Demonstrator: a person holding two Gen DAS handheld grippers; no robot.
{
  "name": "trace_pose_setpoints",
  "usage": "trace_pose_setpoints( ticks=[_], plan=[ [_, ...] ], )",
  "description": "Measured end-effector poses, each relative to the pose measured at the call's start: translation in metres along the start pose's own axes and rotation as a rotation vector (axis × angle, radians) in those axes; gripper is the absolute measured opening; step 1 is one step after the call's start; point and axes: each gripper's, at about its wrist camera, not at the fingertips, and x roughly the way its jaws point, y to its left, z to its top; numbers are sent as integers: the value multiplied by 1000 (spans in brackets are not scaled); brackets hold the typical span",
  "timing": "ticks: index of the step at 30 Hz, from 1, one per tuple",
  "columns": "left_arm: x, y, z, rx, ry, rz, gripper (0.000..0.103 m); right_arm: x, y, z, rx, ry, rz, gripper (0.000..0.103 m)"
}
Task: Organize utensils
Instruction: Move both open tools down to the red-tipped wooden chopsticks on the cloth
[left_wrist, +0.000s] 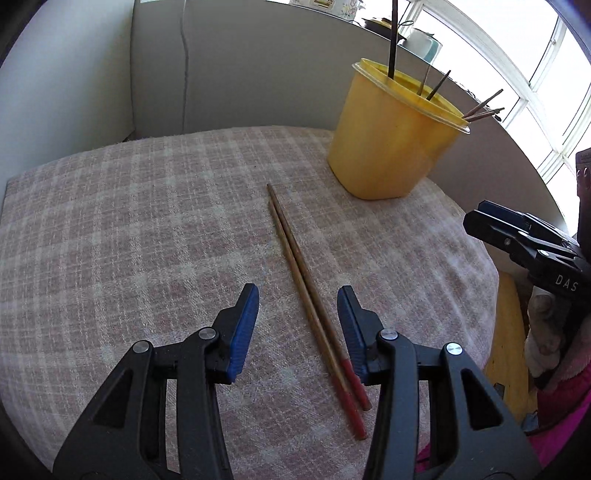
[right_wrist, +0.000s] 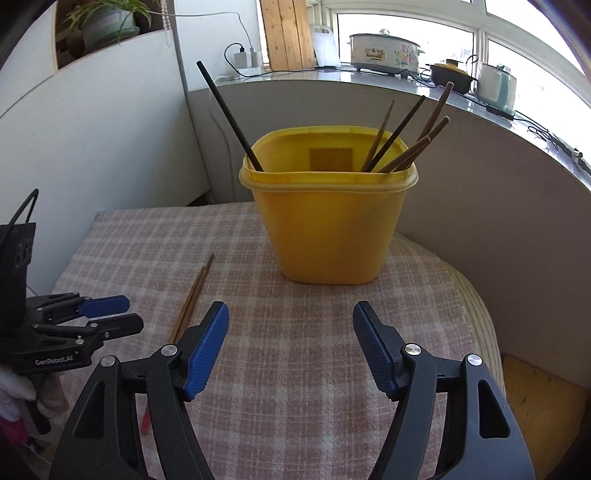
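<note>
Chopsticks on cloth, "GenRobot.AI" on left tongs

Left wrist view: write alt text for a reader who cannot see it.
A pair of red-tipped wooden chopsticks lies on a pink checked cloth between the open fingers of the left gripper. Behind stands a yellow container holding more chopsticks.

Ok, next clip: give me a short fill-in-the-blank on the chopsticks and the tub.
1. The loose pair of chopsticks lies on the checked ____.
2. The tub holding the other chopsticks is coloured ____.
3. The loose pair lies between the fingers of the ____ gripper.
4. The thick ends of the loose pair are coloured ____.

Missing words: cloth; yellow; left; red
</note>
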Motion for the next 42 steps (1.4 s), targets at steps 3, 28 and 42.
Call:
trace_pose_setpoints(
  ticks=[3, 28, 42],
  plan=[
    [12, -3, -2, 14, 33, 16, 45, 10, -1, -6, 13, 41, 16, 69],
    [68, -32, 9, 127, 115, 116, 36, 27, 3, -14, 24, 92, 69, 69],
    [98, -17, 37, 47, 137, 82, 8, 58, 14, -5, 45, 194, 170, 69]
  ],
)
